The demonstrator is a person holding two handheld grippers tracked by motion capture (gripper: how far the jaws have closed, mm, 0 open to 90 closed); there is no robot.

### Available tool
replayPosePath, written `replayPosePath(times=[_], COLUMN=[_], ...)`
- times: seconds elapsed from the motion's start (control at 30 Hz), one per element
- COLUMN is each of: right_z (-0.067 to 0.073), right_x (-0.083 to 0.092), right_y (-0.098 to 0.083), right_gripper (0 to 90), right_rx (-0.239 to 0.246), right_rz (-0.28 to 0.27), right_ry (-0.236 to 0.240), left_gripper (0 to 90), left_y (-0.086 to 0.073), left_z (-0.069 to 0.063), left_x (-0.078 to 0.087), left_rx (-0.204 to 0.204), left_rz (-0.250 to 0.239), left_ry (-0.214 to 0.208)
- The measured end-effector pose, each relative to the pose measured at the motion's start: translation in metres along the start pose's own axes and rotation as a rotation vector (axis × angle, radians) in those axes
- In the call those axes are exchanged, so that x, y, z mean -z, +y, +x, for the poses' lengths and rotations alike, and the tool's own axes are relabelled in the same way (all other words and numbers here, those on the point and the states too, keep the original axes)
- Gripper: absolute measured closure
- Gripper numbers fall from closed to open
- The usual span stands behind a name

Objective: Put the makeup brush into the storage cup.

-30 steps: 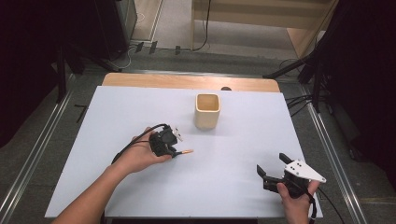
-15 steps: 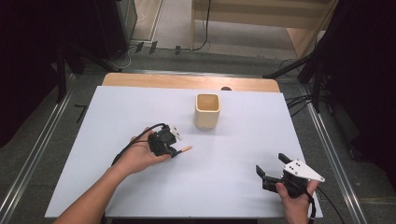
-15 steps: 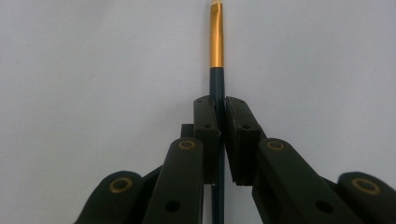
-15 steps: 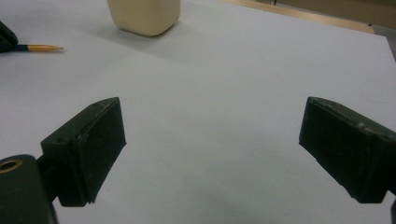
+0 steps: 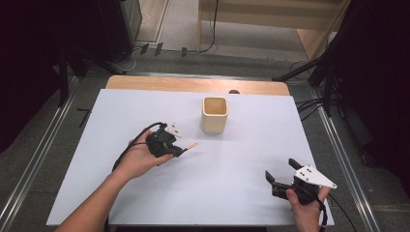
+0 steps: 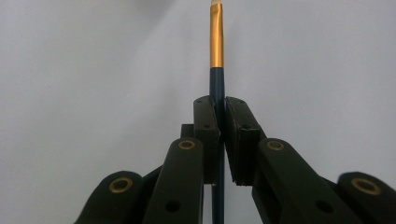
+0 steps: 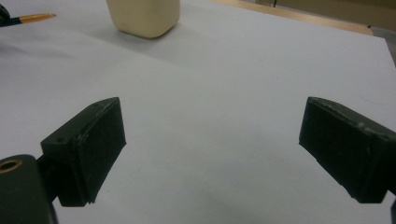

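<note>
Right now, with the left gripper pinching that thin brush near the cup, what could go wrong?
1. The left gripper holds the brush by its thin dark handle, most of it sticking out past the jaws; it could pivot or slip if bumped.
2. The cup stands free on the white table; a misjudged approach could hit its rim and tip it.
3. The right gripper, open near the table's front edge, cannot steady the cup from there.

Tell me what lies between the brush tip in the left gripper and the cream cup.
Nothing. In the high view, the brush held by the left gripper points toward the cream cup, and the stretch between them is bare white table.
</note>
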State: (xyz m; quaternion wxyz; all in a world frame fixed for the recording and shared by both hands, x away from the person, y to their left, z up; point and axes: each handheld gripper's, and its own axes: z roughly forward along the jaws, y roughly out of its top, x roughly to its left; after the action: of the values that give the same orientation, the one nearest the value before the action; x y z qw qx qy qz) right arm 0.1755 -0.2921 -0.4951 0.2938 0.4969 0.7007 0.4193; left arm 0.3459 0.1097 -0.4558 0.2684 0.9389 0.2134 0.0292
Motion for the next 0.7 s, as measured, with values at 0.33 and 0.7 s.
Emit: replayPosePath(times=[0.33,0.7], right_z=[-0.001,-0.002], right_x=[0.000,0.001], right_y=[-0.001,-0.001], right_gripper=[7.3,7.3], right_rx=[-0.002,-0.008], right_rz=[-0.006,-0.016], right_ry=[-0.003,0.002], left_gripper=[85.0,85.0], left_y=[-0.005,-0.010], left_z=[0.009,0.013], left_x=[0.026,0.044], left_rx=[0.045,0.102], left_rz=[-0.168,-0.356], left_ry=[0.000,-0.014])
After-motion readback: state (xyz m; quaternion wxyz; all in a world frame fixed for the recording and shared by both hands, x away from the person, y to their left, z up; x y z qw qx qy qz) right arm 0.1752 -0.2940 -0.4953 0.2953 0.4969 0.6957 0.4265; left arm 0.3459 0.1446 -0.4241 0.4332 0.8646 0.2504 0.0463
